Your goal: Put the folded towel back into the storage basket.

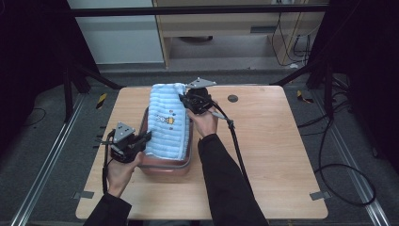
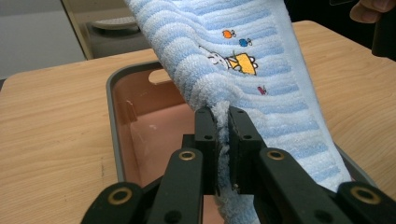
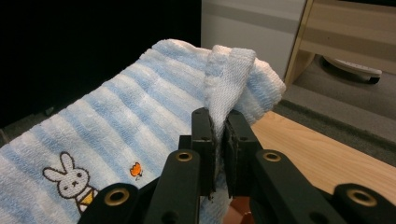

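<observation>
Item 1: light-blue and white striped terry towel with a small embroidered rabbit [image 1: 168, 123]. I hold it stretched over the tray, its far end raised above the tray's far edge, its near end low at the tray's near left corner. In the left gripper view the towel [image 2: 243, 60] slopes up and away from the jaws; in the right gripper view the towel [image 3: 116, 126] runs down and to the left.

Item 2: rounded rectangular plastic tray, grey rim, pinkish inside [image 1: 165, 168]. It sits on the table, left of centre, under the towel. A bare part of its floor [image 2: 154, 135] shows beside the cloth.

Item 3: my left gripper [image 1: 147, 137]. Jaws clamped on a bunched edge of the towel, near end.

Item 4: my right gripper [image 1: 184, 98]. Jaws clamped on a folded corner of the towel, far end, held high.

Item 5: light wood-grain square table [image 1: 273, 155]. It bears the tray.
</observation>
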Available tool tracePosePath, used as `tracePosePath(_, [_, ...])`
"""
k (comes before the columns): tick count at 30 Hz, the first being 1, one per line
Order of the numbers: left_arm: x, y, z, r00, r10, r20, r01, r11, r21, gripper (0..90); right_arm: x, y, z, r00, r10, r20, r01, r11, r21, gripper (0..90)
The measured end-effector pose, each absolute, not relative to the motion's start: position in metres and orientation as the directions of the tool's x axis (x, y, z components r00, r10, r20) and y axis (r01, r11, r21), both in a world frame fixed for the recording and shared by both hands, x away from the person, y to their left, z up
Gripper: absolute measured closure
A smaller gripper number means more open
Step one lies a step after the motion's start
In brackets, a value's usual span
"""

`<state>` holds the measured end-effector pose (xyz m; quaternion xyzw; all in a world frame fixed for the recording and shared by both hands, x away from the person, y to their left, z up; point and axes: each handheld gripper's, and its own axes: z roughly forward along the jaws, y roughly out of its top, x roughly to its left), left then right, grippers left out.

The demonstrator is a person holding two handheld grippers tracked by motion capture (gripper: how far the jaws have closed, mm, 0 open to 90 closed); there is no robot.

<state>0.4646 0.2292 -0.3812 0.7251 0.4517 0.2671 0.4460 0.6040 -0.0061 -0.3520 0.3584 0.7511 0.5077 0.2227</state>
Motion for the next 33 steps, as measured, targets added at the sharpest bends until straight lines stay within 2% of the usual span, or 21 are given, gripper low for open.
tracePosePath(33, [0.471,0.233,-0.417,0.421,0.907,0.000,0.509,-0.236,0.827,83.3,0.613,0.006,-0.408,-0.632,0.772,0.070,0.402,0.250,0.881,84.1])
